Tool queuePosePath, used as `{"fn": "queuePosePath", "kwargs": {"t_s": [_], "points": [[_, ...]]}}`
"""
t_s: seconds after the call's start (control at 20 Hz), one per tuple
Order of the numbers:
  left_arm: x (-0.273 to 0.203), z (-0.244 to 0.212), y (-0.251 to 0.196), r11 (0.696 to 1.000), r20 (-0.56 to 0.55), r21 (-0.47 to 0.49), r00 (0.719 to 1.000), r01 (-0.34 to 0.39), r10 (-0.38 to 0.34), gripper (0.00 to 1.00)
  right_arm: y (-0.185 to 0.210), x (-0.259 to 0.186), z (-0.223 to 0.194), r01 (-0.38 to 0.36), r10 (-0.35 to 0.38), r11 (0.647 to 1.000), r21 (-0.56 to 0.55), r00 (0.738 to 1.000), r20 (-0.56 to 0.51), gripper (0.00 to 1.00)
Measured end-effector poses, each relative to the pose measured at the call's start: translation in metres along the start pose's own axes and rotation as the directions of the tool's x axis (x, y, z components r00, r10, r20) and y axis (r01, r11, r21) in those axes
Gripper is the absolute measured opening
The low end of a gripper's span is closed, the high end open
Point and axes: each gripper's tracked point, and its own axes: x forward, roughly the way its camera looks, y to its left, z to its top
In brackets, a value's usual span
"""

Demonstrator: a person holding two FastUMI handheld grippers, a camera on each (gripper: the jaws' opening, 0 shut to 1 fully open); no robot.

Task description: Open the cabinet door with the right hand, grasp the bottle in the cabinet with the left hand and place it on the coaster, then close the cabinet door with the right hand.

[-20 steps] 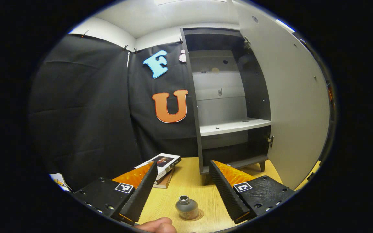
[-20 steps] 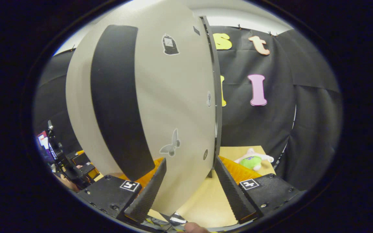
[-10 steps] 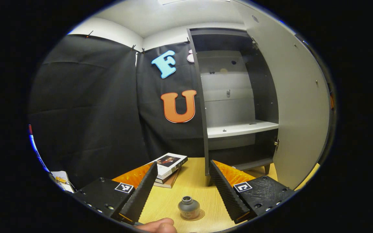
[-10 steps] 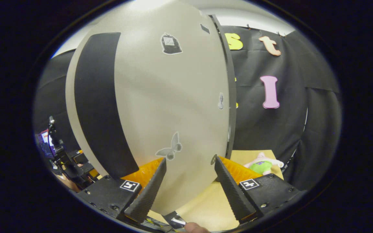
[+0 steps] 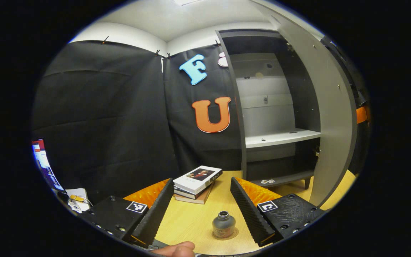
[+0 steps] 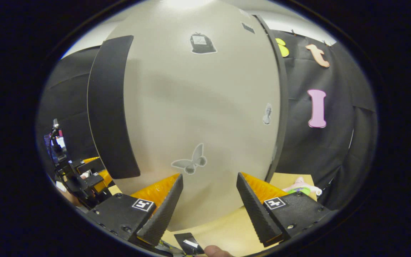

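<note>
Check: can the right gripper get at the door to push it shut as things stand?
Probably yes. The right gripper is open and faces the door close up, with nothing seen between them. Contact itself cannot be told.

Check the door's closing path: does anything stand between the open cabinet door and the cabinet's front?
Nothing visible does. In the left gripper view the cabinet door stands ajar beside the open cabinet. The bottle sits on the coaster on the table, and the stack of books lies left of the cabinet, both clear of the swing.
</note>
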Motion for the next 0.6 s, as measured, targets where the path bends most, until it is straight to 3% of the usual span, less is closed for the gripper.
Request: {"fn": "queuePosePath", "kwargs": {"t_s": [0.2,0.5,0.55,0.6], "points": [[-0.009,-0.007,0.022,0.998,-0.02,0.013,0.997,-0.069,0.069,1.0,0.014,0.024,0.0,-0.054,0.054,0.997,-0.048,0.998,-0.018,0.98],[-0.033,-0.019,0.06,0.981,-0.06,0.024,0.979,-0.192,0.193,0.96,0.06,0.056,-0.002,-0.178,0.171,0.973,-0.148,0.984,-0.058,0.99],[-0.036,-0.021,0.066,0.977,-0.068,0.021,0.975,-0.211,0.212,1.0,0.069,0.056,-0.006,-0.202,0.194,0.966,-0.161,0.979,-0.065,0.98],[-0.039,-0.022,0.071,0.974,-0.078,0.017,0.971,-0.226,0.227,0.96,0.075,0.055,-0.008,-0.226,0.216,0.958,-0.176,0.974,-0.071,0.99]]}}
